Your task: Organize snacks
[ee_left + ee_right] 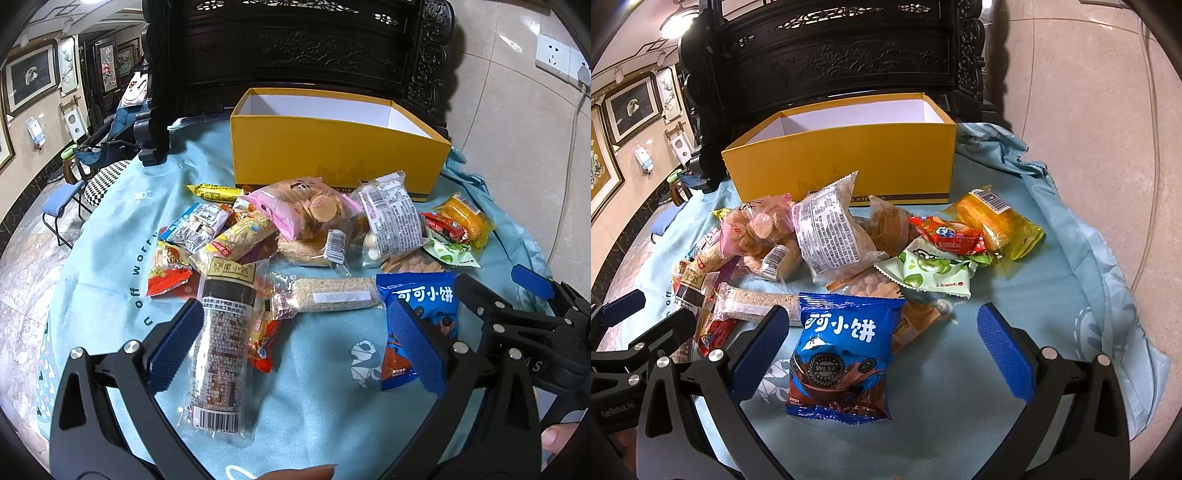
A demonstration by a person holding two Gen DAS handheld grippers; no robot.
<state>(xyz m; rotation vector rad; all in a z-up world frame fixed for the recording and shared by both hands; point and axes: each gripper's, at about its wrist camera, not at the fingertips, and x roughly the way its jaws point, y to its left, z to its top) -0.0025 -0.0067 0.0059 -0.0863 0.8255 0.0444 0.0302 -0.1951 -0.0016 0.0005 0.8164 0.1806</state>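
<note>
Our left gripper hangs with its jaws spread wide and nothing between the pads. A long clear packet of dark puffed grain lies just inside its left finger, running toward us across the light blue cloth. Our right gripper is likewise wide open and holds nothing; the blue biscuit bag lies flat on the cloth between its fingers, nearer the left one, though we cannot tell if that pad touches it.

Just beyond the grain packet we see a pale cereal bar lying crosswise, and to its left a red and orange packet. Further out the snacks sit in a loose heap: a pink-edged bag of round crackers in the middle, a white pouch with a printed label leaning beside it, a green and white packet, a small red packet on top of that one, and an orange-yellow packet at the right end.

Behind the heap stands the yellow box, open at the top with white walls inside; no snack shows in the part of its inside that we can see. Behind the box rises dark carved wooden furniture. A fingertip shows at the lower right edge of the left view.
</note>
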